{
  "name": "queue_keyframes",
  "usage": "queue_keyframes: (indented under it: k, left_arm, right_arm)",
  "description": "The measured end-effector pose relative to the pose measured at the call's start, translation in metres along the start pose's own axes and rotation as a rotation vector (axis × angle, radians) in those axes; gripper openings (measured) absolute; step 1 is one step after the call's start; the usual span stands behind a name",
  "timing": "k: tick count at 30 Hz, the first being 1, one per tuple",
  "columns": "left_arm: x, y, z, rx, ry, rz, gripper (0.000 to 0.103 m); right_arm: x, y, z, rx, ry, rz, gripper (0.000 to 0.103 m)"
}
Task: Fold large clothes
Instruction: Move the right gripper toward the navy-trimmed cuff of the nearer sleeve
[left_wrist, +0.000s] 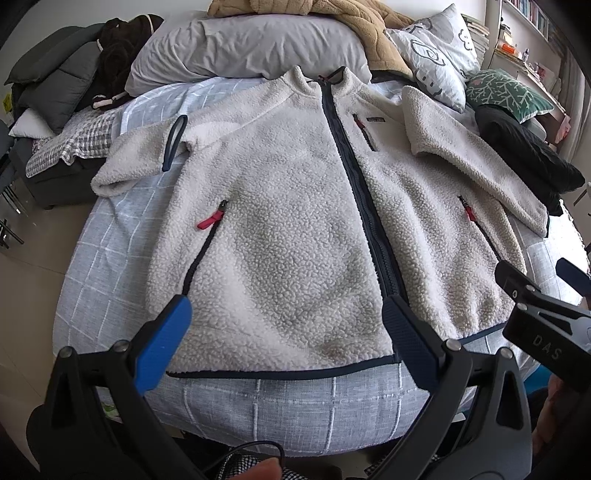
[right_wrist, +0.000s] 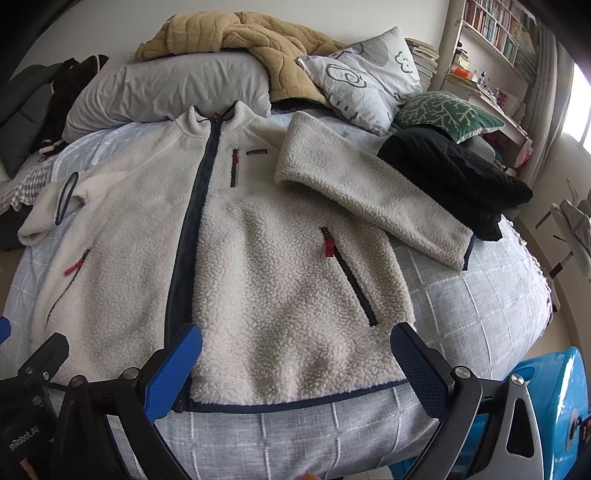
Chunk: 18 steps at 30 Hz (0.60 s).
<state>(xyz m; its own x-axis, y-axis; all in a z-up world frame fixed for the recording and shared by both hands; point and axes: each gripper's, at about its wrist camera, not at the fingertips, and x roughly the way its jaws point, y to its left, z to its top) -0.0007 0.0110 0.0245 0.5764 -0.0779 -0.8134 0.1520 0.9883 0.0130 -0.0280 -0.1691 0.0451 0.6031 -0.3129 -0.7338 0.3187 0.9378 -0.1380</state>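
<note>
A cream fleece jacket (left_wrist: 288, 229) with a navy zipper lies flat, front up, on the bed, collar far, hem near; it also shows in the right wrist view (right_wrist: 266, 266). Its left sleeve (left_wrist: 144, 158) is folded short near the shoulder. Its right sleeve (right_wrist: 373, 195) lies out to the right and down. My left gripper (left_wrist: 288, 332) is open and empty above the left half of the hem. My right gripper (right_wrist: 295, 365) is open and empty above the right half of the hem, and it shows at the right edge of the left wrist view (left_wrist: 535, 288).
The bed has a pale blue checked cover (left_wrist: 295, 410). A grey pillow (left_wrist: 243, 48), a tan blanket (right_wrist: 236, 33), patterned pillows (right_wrist: 362, 77) and a black garment (right_wrist: 458, 177) lie at the far and right sides. A blue stool (right_wrist: 550, 398) stands at near right. Dark clothes (left_wrist: 55, 81) pile at far left.
</note>
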Motion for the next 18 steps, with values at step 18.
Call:
queue_keyframes:
  k: [18]
  left_arm:
    - [0.009, -0.003, -0.001, -0.02, -0.003, -0.037, 0.102]
  right_arm:
    - [0.011, -0.021, 0.005, 0.029, 0.083, -0.025, 0.103]
